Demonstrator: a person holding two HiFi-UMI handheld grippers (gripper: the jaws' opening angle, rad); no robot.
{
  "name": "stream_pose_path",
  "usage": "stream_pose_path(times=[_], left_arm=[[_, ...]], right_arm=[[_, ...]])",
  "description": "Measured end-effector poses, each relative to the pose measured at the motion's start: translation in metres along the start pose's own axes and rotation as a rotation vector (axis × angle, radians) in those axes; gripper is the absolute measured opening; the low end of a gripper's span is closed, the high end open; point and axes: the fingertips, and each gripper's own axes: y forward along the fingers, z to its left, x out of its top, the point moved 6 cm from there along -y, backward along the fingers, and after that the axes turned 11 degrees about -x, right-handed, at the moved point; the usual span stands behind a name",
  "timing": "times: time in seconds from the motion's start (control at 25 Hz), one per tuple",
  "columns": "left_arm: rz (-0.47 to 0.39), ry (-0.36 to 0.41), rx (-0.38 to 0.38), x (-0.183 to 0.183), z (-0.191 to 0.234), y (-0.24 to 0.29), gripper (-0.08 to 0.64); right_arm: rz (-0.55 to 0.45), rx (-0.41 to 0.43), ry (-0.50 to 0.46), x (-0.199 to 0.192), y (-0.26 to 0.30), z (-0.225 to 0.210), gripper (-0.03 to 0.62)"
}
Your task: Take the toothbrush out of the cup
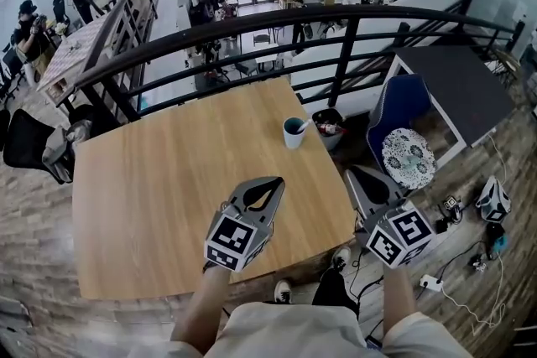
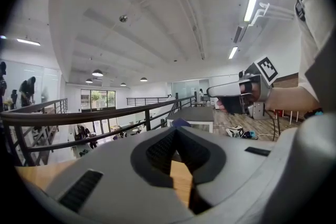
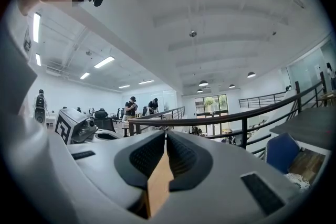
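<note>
On the head view I see the cup (image 1: 294,132) standing upright near the far right corner of the wooden desk (image 1: 159,180). The toothbrush (image 1: 303,127) is in it, showing only as a thin bit at the rim, while my left hand-held gripper (image 1: 270,183) hangs over the desk's near part and the right hand-held gripper (image 1: 357,177) sits just off its right edge, both well apart from the cup. The left gripper view gives me jaws closed tip to tip on nothing, with the railing (image 2: 105,115) ahead; the right gripper view shows jaws parted by a narrow slit, nothing between them.
</note>
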Motion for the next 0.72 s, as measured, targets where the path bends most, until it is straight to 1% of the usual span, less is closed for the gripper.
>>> stream_pose_path(times=[0.36, 0.56, 0.72], left_arm=[[0.027, -0.031, 0.058, -0.014, 0.023, 0.028, 0.018], [0.044, -0.048, 0.113, -0.015, 0.039, 0.045, 0.018], [0.052, -0.077, 0.155, -0.019, 0.053, 0.061, 0.018]], right_arm=[[0.045, 0.055, -0.033, -0.02, 0.051, -0.034, 0.034], [0.088, 0.108, -0.037, -0.029, 0.087, -0.055, 0.035], [0.127, 0.151, -0.037, -0.037, 0.119, -0.073, 0.034]])
